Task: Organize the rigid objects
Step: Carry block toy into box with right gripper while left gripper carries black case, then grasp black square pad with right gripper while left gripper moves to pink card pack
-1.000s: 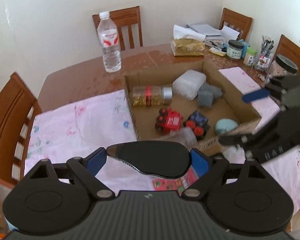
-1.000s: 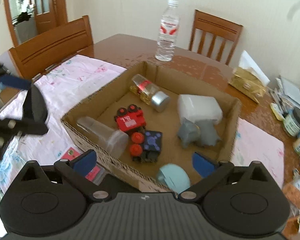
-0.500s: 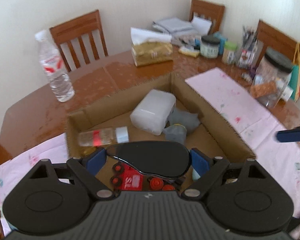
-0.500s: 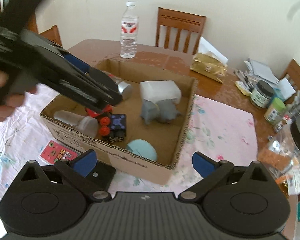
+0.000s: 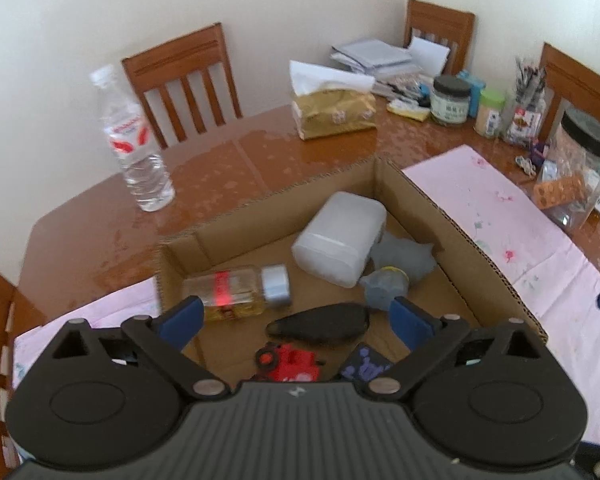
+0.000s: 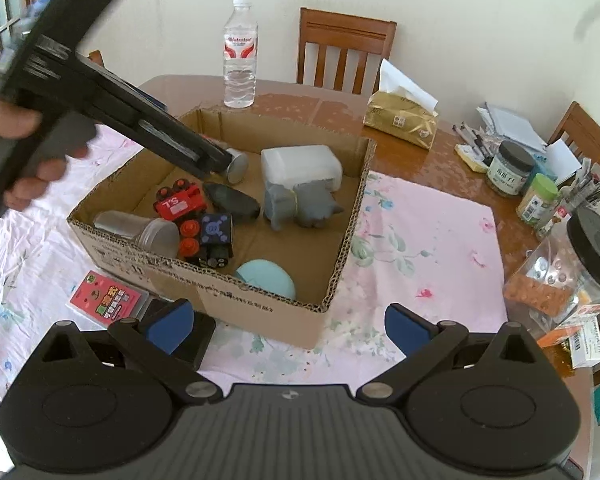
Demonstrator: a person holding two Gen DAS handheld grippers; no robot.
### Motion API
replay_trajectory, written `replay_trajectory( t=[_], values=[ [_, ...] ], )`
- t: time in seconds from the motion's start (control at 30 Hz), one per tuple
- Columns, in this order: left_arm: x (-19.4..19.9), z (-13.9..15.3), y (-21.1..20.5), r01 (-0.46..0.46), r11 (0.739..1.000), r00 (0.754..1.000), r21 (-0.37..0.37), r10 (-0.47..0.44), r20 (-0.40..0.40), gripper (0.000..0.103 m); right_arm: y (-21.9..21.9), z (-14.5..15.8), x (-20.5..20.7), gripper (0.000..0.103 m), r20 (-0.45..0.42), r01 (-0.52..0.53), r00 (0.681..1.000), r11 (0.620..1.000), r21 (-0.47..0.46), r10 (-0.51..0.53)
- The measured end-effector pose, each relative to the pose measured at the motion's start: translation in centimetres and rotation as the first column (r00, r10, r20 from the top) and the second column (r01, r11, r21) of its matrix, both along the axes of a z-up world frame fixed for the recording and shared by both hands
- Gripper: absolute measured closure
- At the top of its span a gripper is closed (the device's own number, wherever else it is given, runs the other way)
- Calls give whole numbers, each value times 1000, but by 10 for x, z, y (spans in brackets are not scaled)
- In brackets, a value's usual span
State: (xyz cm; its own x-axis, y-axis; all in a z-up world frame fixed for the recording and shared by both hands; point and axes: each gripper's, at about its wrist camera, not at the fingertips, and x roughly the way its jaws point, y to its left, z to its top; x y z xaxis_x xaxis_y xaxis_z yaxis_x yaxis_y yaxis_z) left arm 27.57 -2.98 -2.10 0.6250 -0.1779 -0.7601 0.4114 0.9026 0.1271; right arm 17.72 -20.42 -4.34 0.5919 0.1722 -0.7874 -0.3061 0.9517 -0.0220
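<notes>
A cardboard box [image 6: 260,300] on the table holds several rigid things. A black oval object [image 5: 320,324] lies on the box floor, also seen in the right wrist view [image 6: 232,202]. Around it lie a red toy car [image 6: 178,202], a glass bottle [image 5: 228,292], a white container [image 5: 340,232], a grey toy [image 6: 300,200] and a teal lid [image 6: 266,276]. My left gripper [image 5: 296,318] is open and empty above the box. My right gripper [image 6: 286,322] is open and empty in front of the box's near wall.
A water bottle [image 6: 240,56] stands behind the box. A gold tissue pack [image 6: 400,120], jars [image 6: 508,168] and a large plastic jar [image 6: 580,264] crowd the right side. A pink card [image 6: 108,298] and a black flat item [image 6: 204,330] lie left of the box front. Wooden chairs surround the table.
The left gripper moved over the box with the black oval object, opened and let it drop onto the box floor. The right gripper drew back and to the right.
</notes>
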Motion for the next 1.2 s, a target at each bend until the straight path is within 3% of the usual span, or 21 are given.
replay_trajectory(
  t=[0.2,0.37,0.5,0.8,1.2],
  values=[
    [-29,19,33,-77,997,996,-10,77,40,2,7,-8,0,0,-26,-23,999,1000,-10,22],
    [-54,19,62,-161,987,986,-14,161,42,1,15,-20,-1,0,-69,-20,997,999,-25,19],
    [-73,1,83,-236,972,971,12,235,39,1,22,-33,-3,0,-111,-8,994,999,-36,4],
    [-94,-52,123,-364,931,928,0,363,-85,1,46,-57,1,0,-178,34,983,999,-5,-34],
    [-102,-64,136,-302,953,951,-35,298,-83,1,89,-85,17,0,-204,125,971,992,-11,-124]
  ],
)
